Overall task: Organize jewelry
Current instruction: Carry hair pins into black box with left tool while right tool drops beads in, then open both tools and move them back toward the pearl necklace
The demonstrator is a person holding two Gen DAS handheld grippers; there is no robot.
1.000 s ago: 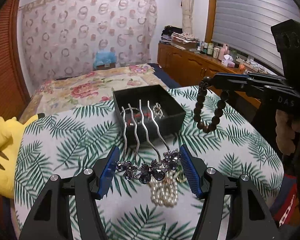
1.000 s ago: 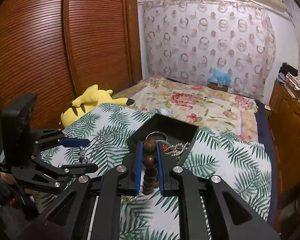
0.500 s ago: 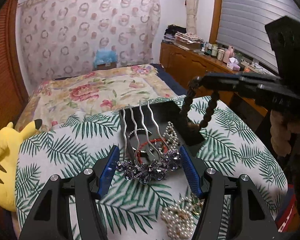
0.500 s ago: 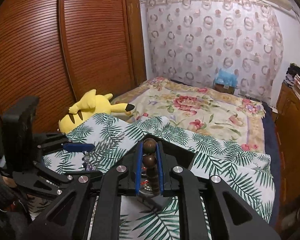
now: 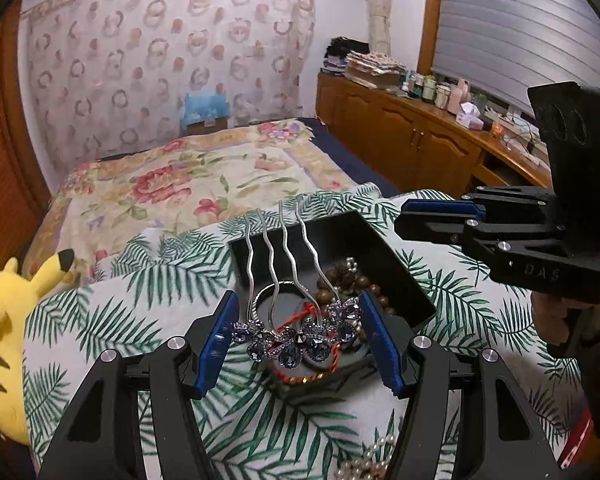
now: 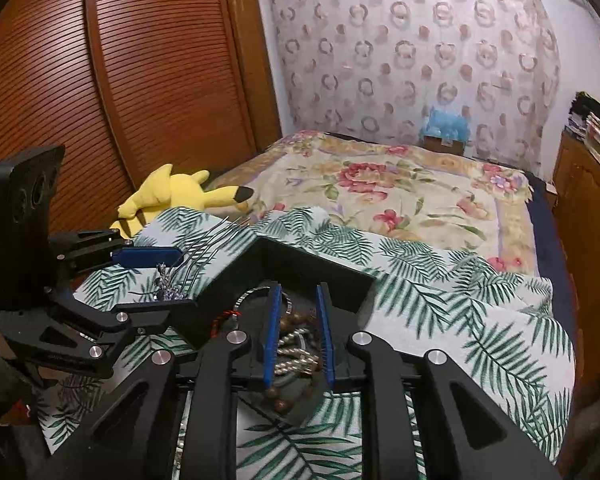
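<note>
My left gripper (image 5: pixel 296 338) is shut on a silver hair comb with purple gems (image 5: pixel 292 340) and holds it over the near corner of the black jewelry box (image 5: pixel 340 236). The brown bead bracelet (image 5: pixel 340 280) lies in the box with a silver bangle, a red cord and pearls. My right gripper (image 6: pixel 298 326) is open and empty above the box (image 6: pixel 324 268); the beads (image 6: pixel 296 320) show between its fingers. The right gripper also shows at the right of the left wrist view (image 5: pixel 440 216). The left gripper with the comb shows at the left of the right wrist view (image 6: pixel 156 276).
The box sits on a palm-leaf cloth (image 5: pixel 140 304) over a bed with a floral quilt (image 5: pixel 188 176). A pearl piece (image 5: pixel 364 464) lies on the cloth near me. A yellow plush toy (image 5: pixel 0 320) lies at the left. Wooden cabinets (image 5: pixel 412 136) stand at the right.
My right gripper has opened and the bead bracelet has dropped into the box. My left gripper has carried the comb forward to above the box.
</note>
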